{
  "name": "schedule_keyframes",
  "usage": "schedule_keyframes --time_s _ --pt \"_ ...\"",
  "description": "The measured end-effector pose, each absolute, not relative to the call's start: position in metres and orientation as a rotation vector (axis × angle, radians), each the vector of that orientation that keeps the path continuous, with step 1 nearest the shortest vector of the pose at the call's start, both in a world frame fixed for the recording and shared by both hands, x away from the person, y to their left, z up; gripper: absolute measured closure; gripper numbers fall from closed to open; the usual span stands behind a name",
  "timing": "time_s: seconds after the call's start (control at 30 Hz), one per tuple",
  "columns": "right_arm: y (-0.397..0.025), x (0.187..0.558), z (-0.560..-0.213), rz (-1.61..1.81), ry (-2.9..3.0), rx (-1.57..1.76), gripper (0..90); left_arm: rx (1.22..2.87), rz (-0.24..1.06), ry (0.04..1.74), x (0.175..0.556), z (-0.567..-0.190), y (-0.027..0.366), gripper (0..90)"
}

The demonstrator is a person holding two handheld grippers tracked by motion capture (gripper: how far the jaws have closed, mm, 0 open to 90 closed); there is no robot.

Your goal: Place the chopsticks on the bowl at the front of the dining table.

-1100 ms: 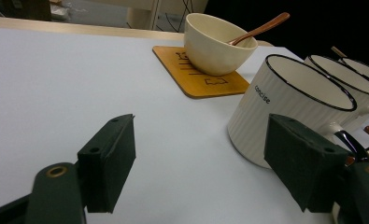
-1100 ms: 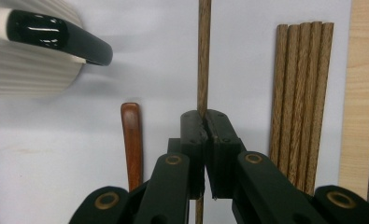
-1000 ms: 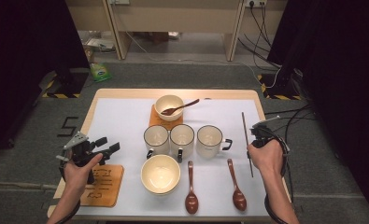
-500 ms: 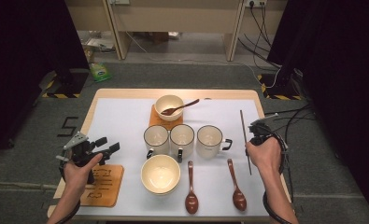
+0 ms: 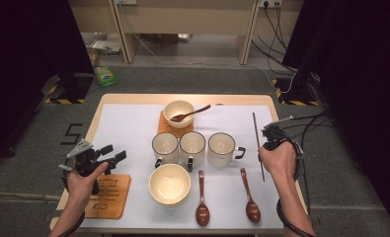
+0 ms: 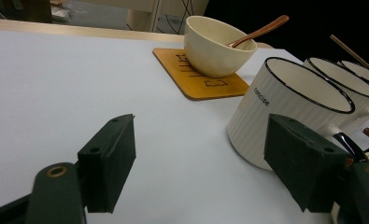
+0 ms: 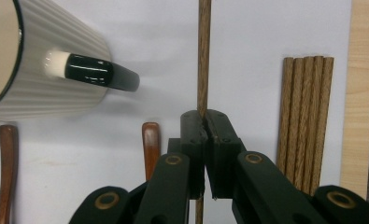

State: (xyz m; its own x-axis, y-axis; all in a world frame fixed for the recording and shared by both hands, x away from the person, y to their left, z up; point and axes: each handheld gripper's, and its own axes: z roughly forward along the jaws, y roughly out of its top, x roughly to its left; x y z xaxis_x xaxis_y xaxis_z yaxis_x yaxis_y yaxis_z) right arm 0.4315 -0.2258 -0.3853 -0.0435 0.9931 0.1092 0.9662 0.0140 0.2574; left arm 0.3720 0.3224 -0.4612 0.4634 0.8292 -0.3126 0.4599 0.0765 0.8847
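My right gripper [image 7: 204, 116] is shut on a single wooden chopstick [image 7: 203, 56], which runs up between the jaws. In the high view this chopstick [image 5: 255, 133] is held above the white mat's right side, with the right gripper [image 5: 270, 135] just right of the three mugs. Several more chopsticks [image 7: 303, 121] lie side by side on the mat near the wooden table edge. My left gripper [image 5: 112, 152] hovers open over the mat's left edge. Its jaws [image 6: 201, 154] stand wide apart with nothing between them, pointed toward the nearest mug [image 6: 285, 112].
A bowl with a spoon [image 5: 178, 113] stands on a coaster at the back. Three mugs [image 5: 192, 146] stand in a row mid-table. An empty bowl [image 5: 169, 183] and two wooden spoons [image 5: 201, 197] lie in front. Another coaster [image 5: 108, 195] lies front left.
My right gripper has drifted slightly left with the chopstick in it. The left gripper has stayed put and open.
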Motion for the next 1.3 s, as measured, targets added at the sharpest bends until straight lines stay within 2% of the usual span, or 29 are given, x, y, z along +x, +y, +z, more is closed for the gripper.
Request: schedule_keyframes --time_s 1.3 --pt "-0.219 0.446 -0.366 0.453 2.13 2.069 86.3 1.563 0.399 1.16 0.373 -0.461 0.321 24.5"
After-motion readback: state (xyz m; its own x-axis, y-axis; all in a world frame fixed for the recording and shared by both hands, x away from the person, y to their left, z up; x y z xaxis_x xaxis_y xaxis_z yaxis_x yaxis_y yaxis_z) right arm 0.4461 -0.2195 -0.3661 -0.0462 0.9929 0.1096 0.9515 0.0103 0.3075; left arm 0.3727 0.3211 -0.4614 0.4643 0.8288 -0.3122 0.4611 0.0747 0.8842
